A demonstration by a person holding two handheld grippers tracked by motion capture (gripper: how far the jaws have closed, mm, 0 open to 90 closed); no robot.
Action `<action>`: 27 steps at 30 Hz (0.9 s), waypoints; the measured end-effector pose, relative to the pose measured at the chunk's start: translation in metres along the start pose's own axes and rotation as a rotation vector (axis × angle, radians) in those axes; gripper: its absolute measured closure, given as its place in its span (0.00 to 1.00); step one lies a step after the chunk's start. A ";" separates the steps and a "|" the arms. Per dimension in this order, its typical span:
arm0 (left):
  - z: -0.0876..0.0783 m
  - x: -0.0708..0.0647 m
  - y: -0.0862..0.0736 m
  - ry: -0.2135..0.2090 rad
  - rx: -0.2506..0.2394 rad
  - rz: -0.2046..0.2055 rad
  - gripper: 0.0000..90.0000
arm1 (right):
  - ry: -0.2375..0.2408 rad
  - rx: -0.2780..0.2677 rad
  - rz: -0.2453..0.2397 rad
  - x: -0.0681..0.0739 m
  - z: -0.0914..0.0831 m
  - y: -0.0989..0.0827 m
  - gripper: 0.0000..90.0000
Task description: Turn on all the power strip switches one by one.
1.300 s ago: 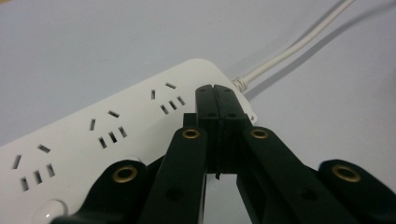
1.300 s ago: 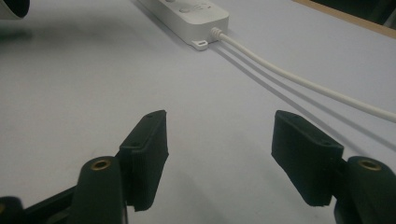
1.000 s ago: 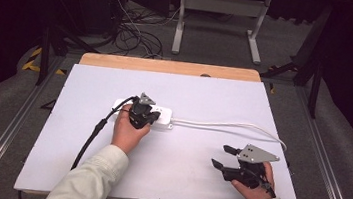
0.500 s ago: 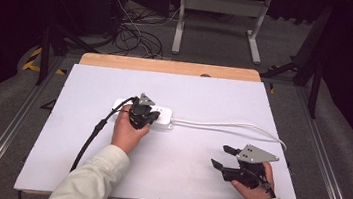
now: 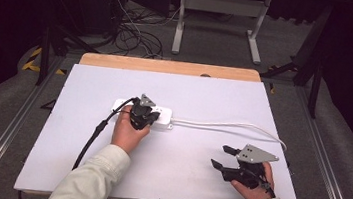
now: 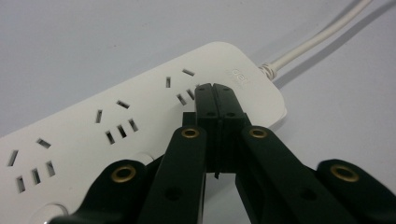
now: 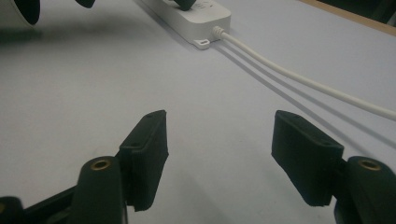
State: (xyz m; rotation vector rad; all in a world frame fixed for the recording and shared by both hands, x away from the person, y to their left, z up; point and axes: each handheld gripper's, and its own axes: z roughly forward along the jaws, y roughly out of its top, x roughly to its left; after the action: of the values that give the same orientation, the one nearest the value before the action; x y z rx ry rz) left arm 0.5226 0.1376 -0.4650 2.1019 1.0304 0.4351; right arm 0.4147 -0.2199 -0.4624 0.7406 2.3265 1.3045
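Note:
A white power strip (image 5: 162,114) (image 6: 116,126) (image 7: 189,14) lies across the middle of the white table top, its white cable (image 5: 232,126) (image 7: 303,79) running off to the right. My left gripper (image 5: 143,115) (image 6: 215,89) hangs directly over the strip's cable end, jaws shut with nothing between them, tips close above the last socket. Whether the tips touch the strip I cannot tell. My right gripper (image 5: 222,156) (image 7: 219,154) rests low near the table's front right, open and empty, pointing left toward the strip.
The white board (image 5: 106,172) sits on a wooden table whose far edge (image 5: 168,67) shows behind it. A black cable (image 5: 90,140) trails from the left gripper toward the front left. Metal rails flank the table; tangled cables and a stand's legs lie on the floor beyond.

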 end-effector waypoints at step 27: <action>-0.117 -0.004 -0.045 -0.093 -0.276 0.102 0.26 | -0.003 -0.032 0.032 -0.002 -0.004 0.000 0.40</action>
State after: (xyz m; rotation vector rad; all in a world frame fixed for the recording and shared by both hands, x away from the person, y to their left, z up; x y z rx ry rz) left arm 0.4286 0.2076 -0.4198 1.9126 0.7657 0.4950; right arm 0.4140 -0.2243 -0.4604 0.7718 2.2952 1.3501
